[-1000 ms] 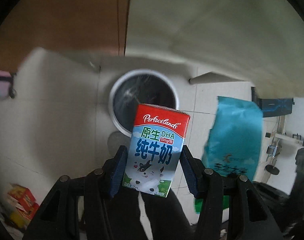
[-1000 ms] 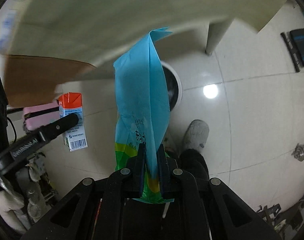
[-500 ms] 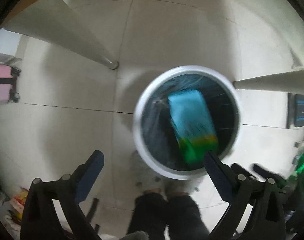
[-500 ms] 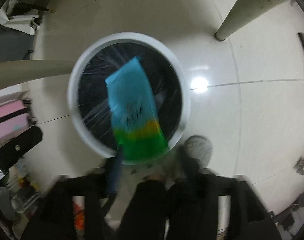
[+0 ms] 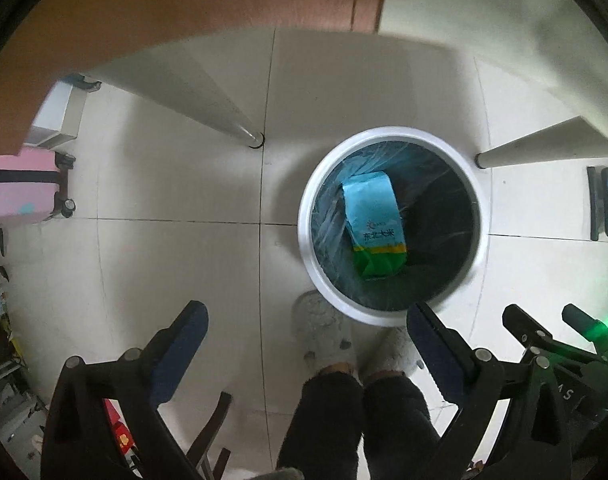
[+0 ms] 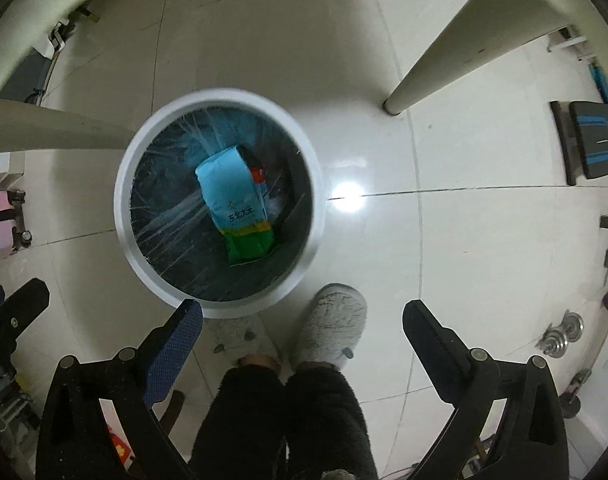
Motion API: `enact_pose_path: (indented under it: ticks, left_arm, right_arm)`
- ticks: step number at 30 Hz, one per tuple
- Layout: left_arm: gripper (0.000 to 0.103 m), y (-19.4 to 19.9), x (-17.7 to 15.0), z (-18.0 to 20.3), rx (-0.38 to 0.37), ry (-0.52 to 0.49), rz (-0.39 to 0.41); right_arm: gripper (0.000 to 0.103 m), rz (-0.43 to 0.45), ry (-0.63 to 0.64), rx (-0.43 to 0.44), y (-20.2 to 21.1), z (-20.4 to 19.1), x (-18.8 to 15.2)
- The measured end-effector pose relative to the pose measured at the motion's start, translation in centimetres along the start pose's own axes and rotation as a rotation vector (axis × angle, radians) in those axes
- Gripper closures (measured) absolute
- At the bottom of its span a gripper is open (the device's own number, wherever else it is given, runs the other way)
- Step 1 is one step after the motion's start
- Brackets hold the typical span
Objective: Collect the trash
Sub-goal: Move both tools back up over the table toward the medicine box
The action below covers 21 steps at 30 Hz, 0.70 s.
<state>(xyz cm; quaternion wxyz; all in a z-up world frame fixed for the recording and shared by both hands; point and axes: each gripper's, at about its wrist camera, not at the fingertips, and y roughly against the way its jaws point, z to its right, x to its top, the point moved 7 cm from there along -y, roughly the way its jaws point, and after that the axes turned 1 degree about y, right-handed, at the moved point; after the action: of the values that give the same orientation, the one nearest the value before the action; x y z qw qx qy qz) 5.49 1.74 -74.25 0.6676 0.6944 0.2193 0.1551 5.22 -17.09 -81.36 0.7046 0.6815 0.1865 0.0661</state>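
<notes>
Your left gripper [image 5: 306, 322] and right gripper [image 6: 302, 320] both gape empty. Ahead of their fingertips, the blue bag [image 6: 236, 208] lies in the bin [image 6: 121, 204], green end toward you, long axis running away.

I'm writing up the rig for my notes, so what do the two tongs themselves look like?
Both match: the left tongs and right tongs have glossy black plastic frames with silver rivets at the joints. Each finger ends in a dark blue textured pad. In the left view the other frame shows white lettering, too small to read. No cables or sleeves are visible.
</notes>
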Motion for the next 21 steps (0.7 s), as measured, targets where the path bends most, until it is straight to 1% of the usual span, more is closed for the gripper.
enact_pose_path:
  ticks: [4,10,16,21]
  left_arm:
    - [0.001,3.0,-0.4,0.2,-0.015,0.008,0.004]
    - [0.001,9.5,-2.0,0.4,-0.034,0.011,0.019]
    - [0.001,17.2,-3.8,0.0,-0.05,0.004,0.044]
    - [0.001,24.4,-4.6,-0.4,-0.075,-0.017,0.093]
  right_arm:
    - [0.002,0.032,-0.001,0.002,4.1,0.7,-0.4]
    - [0.002,0.083,0.017,0.0,12.0,1.3,-1.6]
    - [0.002,0.107,0.02,0.022,20.7,1.4,-3.8]
    - [0.002,0.14,-0.015,0.062,28.9,1.2,-6.0]
